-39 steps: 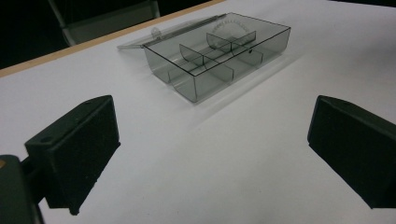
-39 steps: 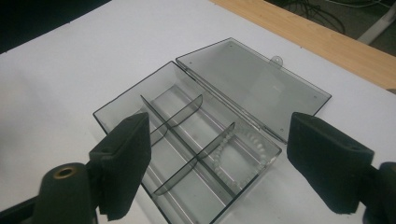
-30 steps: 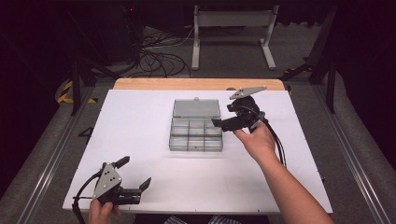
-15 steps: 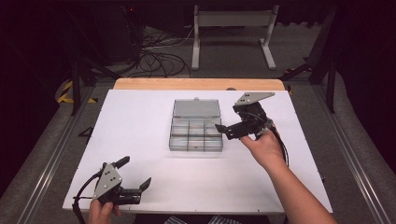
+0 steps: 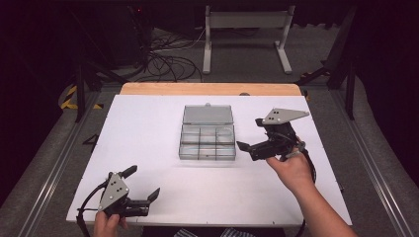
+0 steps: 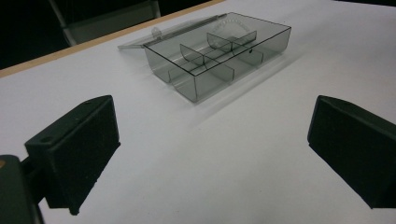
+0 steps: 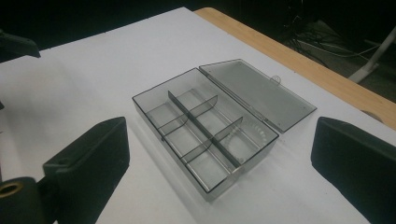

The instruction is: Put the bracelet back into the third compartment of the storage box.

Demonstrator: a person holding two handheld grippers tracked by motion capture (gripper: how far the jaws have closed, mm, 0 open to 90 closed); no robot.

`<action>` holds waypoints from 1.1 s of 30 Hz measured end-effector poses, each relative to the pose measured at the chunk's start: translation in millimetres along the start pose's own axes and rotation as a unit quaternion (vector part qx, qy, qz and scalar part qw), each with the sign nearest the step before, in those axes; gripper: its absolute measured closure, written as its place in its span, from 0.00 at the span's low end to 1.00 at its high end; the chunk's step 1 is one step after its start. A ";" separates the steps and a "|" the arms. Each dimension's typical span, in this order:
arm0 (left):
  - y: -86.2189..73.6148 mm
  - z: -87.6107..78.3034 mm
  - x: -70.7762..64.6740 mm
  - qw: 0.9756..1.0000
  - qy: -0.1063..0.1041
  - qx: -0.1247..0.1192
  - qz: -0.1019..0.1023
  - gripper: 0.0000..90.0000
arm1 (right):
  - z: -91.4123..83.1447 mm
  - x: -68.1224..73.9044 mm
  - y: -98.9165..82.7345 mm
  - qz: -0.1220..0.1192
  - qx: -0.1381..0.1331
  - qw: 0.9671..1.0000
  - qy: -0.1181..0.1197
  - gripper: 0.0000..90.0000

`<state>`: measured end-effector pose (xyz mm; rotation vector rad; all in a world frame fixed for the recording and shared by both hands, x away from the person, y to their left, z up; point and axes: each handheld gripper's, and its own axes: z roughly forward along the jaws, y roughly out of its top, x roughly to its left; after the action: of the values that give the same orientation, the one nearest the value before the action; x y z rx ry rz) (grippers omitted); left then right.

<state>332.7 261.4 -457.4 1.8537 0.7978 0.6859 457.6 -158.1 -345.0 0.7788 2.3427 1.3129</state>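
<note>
A clear grey compartment box (image 5: pixel 207 147) lies in the middle of the white table, its lid (image 5: pixel 207 115) folded flat behind it. A faint curved row of pale beads (image 7: pixel 247 133) sits in one compartment. My right gripper (image 5: pixel 249 133) hovers just right of the box and points at it. Its jaws have just been opening and stand open with nothing between them. In the right gripper view the box (image 7: pixel 205 135) lies ahead between the jaws. My left gripper (image 5: pixel 144 181) rests open at the front left, well away from the box (image 6: pixel 219 56).
The white table top (image 5: pixel 148 128) has a wooden strip (image 5: pixel 207 89) along its far edge. Beyond it are cables (image 5: pixel 168 59) on the floor and a white stand (image 5: pixel 247 34). Metal rails run along both sides of the table.
My right gripper has drawn back to the right, away from the box. The left gripper has not moved.
</note>
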 end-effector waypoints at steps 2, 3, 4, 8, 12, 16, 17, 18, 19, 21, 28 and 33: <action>0.1 0.0 -0.3 1.000 0.000 0.000 0.001 0.03 | -5.0 0.9 -4.8 0.000 -0.003 1.000 -0.001 0.06; 0.1 0.0 -0.3 1.000 0.000 0.000 0.001 0.03 | -7.3 0.9 -7.4 0.000 -0.006 1.000 0.000 0.06; 0.1 0.0 -0.4 1.000 0.000 0.000 0.001 0.03 | -9.4 0.7 -10.0 0.000 -0.009 1.000 0.002 0.06; 0.1 0.2 -0.7 1.000 -0.001 0.001 0.000 0.03 | -18.7 -0.3 -20.0 -0.003 -0.018 1.000 0.003 0.06; 0.0 0.5 -1.1 1.000 -0.002 0.002 -0.001 0.03 | -26.6 -0.5 -31.0 -0.002 -0.026 1.000 0.007 0.05; -0.1 0.5 -1.4 1.000 -0.002 0.002 -0.002 0.03 | -33.2 1.1 -42.7 -0.007 -0.034 0.999 0.007 0.05; -0.1 0.5 -1.5 1.000 -0.002 0.002 -0.002 0.03 | -34.5 1.5 -45.4 -0.006 -0.035 0.999 0.005 0.05; -0.1 0.5 -1.5 1.000 -0.002 0.002 -0.001 0.03 | -35.8 1.4 -48.3 -0.007 -0.034 0.999 0.003 0.05; -0.1 0.5 -1.4 1.000 -0.002 0.002 -0.001 0.03 | -37.0 1.3 -51.2 -0.004 -0.035 0.999 0.004 0.05; -0.1 0.6 -1.4 1.000 -0.001 0.002 -0.002 0.03 | -39.2 0.2 -57.4 -0.003 -0.038 0.999 0.004 0.05; -0.1 0.6 -1.5 1.000 -0.001 0.003 -0.002 0.03 | -45.1 -2.0 -79.8 0.002 -0.044 0.999 0.002 0.05; 0.0 0.6 -1.8 1.000 0.000 0.003 -0.002 0.03 | -47.9 -5.5 -95.4 0.006 -0.044 0.999 -0.001 0.04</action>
<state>332.0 259.7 -457.9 1.8559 0.8039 0.6807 408.2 -233.7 -402.2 0.7668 2.2665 1.4088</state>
